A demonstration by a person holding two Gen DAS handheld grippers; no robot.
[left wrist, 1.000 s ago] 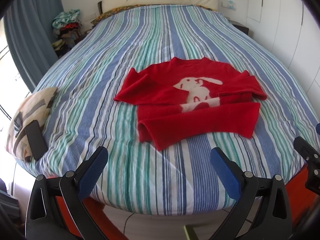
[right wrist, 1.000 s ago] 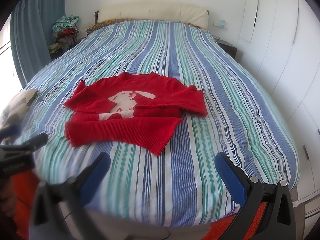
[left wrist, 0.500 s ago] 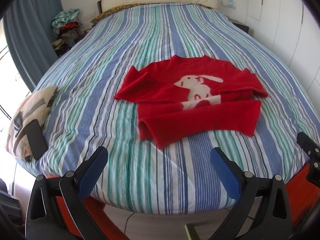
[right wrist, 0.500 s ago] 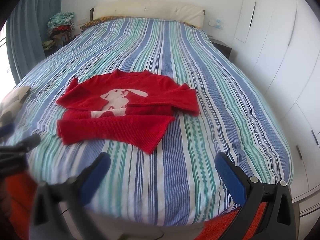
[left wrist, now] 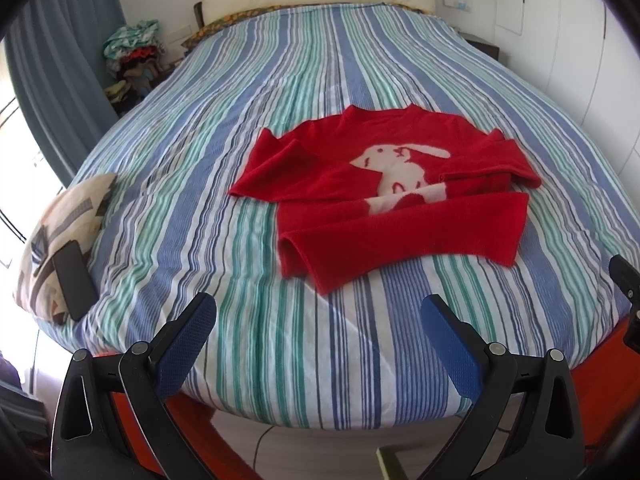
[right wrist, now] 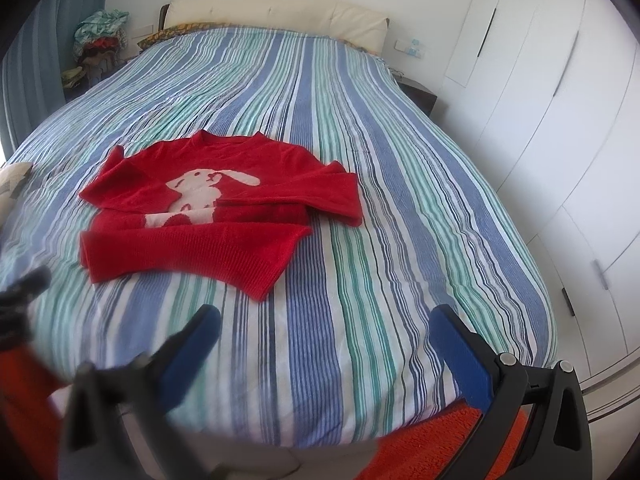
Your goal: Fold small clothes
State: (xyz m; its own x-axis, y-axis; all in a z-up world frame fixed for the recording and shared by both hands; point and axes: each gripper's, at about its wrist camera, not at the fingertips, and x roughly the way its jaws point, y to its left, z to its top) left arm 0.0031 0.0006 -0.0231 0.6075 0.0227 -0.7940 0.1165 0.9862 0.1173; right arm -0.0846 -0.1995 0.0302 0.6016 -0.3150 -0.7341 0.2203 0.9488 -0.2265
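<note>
A striped bed (left wrist: 304, 168) filled both views and served as the folding surface. On its near half lay the red sweater (left wrist: 400, 236), front up with a pale rabbit motif (left wrist: 400, 168) showing; its hem portion was turned up over the lower body and both sleeves were drawn inward, which suggested a fold partly done. A patterned cushion (left wrist: 60, 232) sat at the bed's left edge, carrying a dark phone (left wrist: 74, 280), well apart from the garment, probably set aside to keep the work area free. The left gripper (left wrist: 318, 332) and the right gripper (right wrist: 326, 340) hung over the bed's near edge, each with jaws spread wide and holding nothing, short of the sweater, apparently ready for the next grasp.
</note>
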